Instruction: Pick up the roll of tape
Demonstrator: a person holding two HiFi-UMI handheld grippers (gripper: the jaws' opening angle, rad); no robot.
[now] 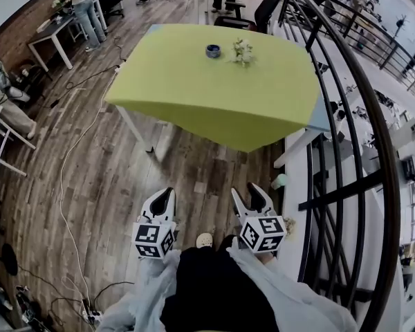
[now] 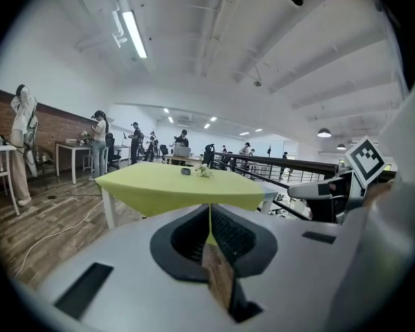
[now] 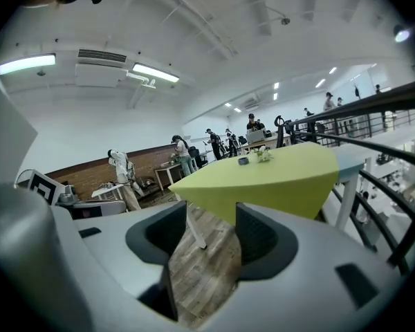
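The roll of tape (image 1: 213,50) is a small dark blue ring lying flat on the far half of the yellow-green table (image 1: 194,109). It shows small in the left gripper view as the tape (image 2: 185,171) and in the right gripper view as the tape (image 3: 243,161). Both grippers hover over the wooden floor well short of the table's near corner. My left gripper (image 1: 164,194) is shut with nothing between its jaws, as the left gripper (image 2: 209,216) shows. My right gripper (image 1: 247,194) stands open and empty, also seen as the right gripper (image 3: 211,228).
A small bunch of white flowers (image 1: 242,52) lies just right of the tape. A dark metal railing (image 1: 346,116) curves along the right side. A cable (image 1: 63,164) trails over the floor at left. Desks and several people (image 1: 83,5) stand beyond the table.
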